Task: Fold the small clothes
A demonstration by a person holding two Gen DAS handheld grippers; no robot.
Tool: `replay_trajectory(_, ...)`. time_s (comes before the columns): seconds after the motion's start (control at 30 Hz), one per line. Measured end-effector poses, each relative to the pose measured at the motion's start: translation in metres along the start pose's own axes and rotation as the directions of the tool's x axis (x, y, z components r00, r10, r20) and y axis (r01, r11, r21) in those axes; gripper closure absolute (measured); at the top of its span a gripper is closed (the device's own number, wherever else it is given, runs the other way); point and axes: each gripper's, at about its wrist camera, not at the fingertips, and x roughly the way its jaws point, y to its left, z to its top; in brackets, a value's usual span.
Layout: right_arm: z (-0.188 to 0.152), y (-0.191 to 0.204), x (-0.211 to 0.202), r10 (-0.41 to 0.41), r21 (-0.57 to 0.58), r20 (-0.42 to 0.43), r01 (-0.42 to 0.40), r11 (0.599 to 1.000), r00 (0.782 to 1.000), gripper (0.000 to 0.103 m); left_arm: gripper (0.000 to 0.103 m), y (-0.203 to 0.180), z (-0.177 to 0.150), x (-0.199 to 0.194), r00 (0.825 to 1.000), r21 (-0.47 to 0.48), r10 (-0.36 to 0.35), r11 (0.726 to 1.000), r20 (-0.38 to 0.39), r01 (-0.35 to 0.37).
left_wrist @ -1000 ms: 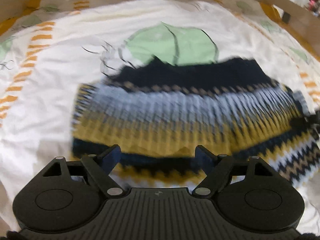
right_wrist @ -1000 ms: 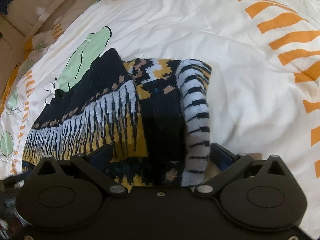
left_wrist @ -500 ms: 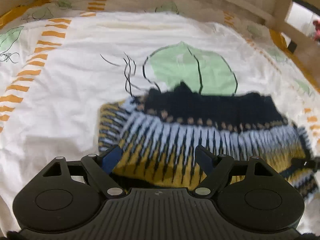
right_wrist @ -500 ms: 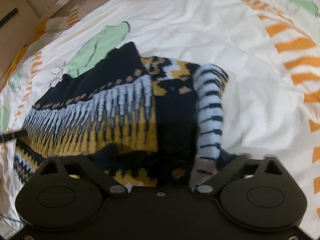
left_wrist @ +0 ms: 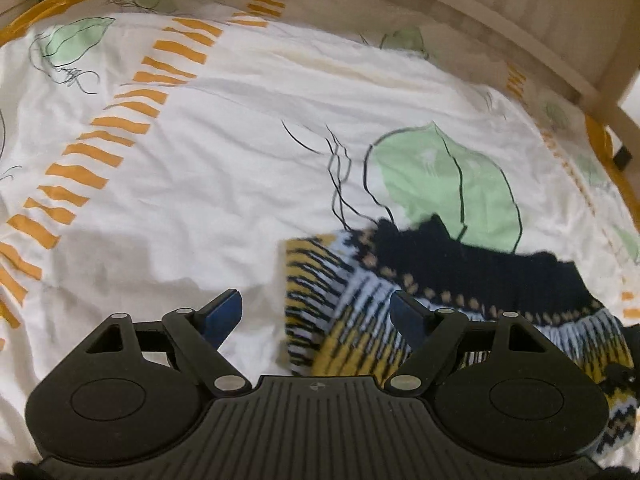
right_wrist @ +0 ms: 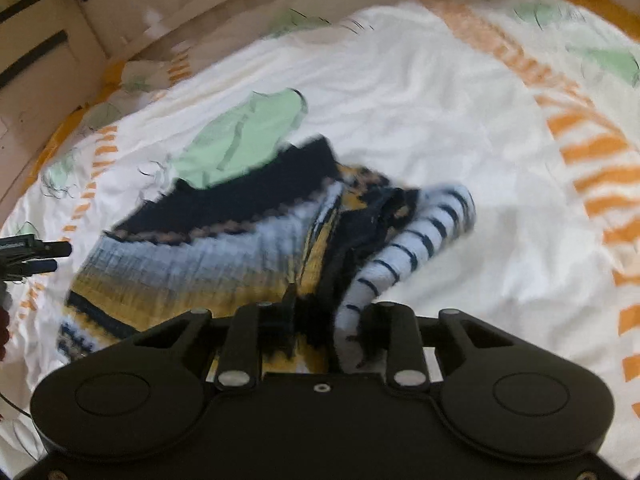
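One white sheet (left_wrist: 224, 184) printed with green leaves and orange dashes covers the whole bed, with a wooden rail (left_wrist: 500, 36) behind it. On it lies a knitted sweater (right_wrist: 208, 248) in navy, pale blue and mustard, partly folded, its striped sleeve (right_wrist: 404, 256) bunched on the right side. The right gripper (right_wrist: 324, 320) is closing on the sweater's near edge and sleeve. The left gripper (left_wrist: 316, 312) stands spread wide over the sweater's other end, pinching nothing.

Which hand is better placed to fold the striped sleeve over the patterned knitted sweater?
Right, probably. The right gripper is closing on the white, dark-striped sleeve of the knitted sweater; the left gripper is open, holding nothing.
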Motion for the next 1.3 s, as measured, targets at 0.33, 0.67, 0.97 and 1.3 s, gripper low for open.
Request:
replay_trajectory(0.33, 0.026, 0.131, 0.049, 0.193, -0.056, -0.022, -0.194, 0.979, 0.981, 0.069, 0.023, 0.027, 0.013, -0.015, 0.999, -0.065, 0.011, 0.998, 0.046, -0.008)
replay_trajectory(0.67, -0.010, 0.207, 0.112, 0.232, -0.100, -0.136, -0.246, 0.964, 0.963, 0.080, 0.023, 0.047, 0.021, -0.016, 0.999, -0.131, 0.003, 0.991, 0.047, 0.004)
replay_trajectory(0.97, -0.019, 0.200, 0.086, 0.285, -0.095, -0.020, -0.285, 0.954, 0.958, 0.039, 0.023, 0.040, 0.017, -0.011, 0.993, -0.113, -0.117, 0.986, 0.031, 0.119)
replay_trajectory(1.3, -0.086, 0.233, 0.019, 0.207, -0.466, 0.080, -0.148, 0.872, 0.975, 0.031, 0.023, 0.010, 0.002, 0.004, 0.973, -0.026, -0.219, 0.976, -0.071, 0.217)
